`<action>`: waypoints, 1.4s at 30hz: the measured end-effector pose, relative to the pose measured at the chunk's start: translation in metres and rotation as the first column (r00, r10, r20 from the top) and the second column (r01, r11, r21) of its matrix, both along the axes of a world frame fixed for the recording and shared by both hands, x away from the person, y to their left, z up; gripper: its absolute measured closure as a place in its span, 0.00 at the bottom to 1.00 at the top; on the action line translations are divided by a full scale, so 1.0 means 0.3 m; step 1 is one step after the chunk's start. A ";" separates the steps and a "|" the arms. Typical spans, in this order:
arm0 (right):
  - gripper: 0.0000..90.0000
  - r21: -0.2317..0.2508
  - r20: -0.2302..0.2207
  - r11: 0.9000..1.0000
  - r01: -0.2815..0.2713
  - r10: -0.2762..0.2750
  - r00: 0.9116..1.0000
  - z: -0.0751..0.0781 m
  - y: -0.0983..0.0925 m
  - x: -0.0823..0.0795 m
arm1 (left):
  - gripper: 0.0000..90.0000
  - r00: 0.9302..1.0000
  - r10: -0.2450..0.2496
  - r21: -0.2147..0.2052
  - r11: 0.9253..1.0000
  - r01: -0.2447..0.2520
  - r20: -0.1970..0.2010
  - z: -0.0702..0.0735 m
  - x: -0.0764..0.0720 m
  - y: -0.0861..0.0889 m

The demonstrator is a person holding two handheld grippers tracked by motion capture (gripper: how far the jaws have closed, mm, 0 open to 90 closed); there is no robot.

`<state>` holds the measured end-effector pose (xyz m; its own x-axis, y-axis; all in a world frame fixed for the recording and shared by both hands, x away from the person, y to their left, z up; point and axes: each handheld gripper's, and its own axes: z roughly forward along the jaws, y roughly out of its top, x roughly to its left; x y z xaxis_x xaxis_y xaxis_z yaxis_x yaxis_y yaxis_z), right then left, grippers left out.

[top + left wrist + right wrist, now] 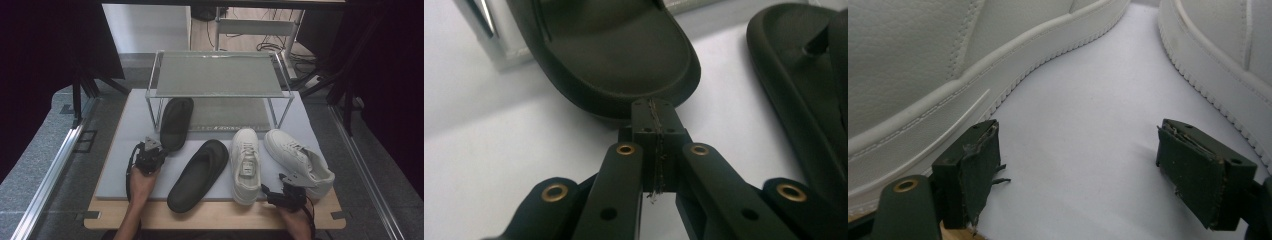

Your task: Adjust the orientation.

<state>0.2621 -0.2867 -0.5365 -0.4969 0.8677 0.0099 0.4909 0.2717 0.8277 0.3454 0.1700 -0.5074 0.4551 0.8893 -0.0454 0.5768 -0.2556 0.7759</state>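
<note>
Two black slippers and two white sneakers lie on a white mat (125,150). The far slipper (176,122) (614,55) has its toe under a metal rack (220,75). My left gripper (151,148) (654,116) is shut with nothing in it, its tips right at that slipper's heel edge. The near slipper (197,175) (809,95) lies to its right. My right gripper (281,190) (1078,145) is open at the mat's front, pointing into the gap between the left sneaker (245,165) (923,65) and the right sneaker (299,160) (1228,45).
The rack has two mesh shelves and thin metal legs (489,30) at the back of the mat. A wooden board (215,215) shows under the mat's front edge. Aluminium rails (50,170) run along both sides of the table.
</note>
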 end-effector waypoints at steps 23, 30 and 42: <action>0.20 0.002 0.000 1.000 0.000 0.000 1.000 0.000 0.000 0.000 | 0.99 0.999 0.037 0.007 0.999 -0.037 0.008 -0.004 0.167 -0.050; 0.20 0.004 0.001 1.000 0.001 -0.001 1.000 0.000 0.000 0.000 | 0.99 0.999 0.046 -0.005 0.999 -0.046 0.006 -0.011 0.207 -0.053; 0.20 0.004 0.001 1.000 0.000 0.000 1.000 0.000 -0.001 0.000 | 0.99 0.998 0.065 -0.004 0.998 -0.065 0.011 -0.015 0.260 -0.064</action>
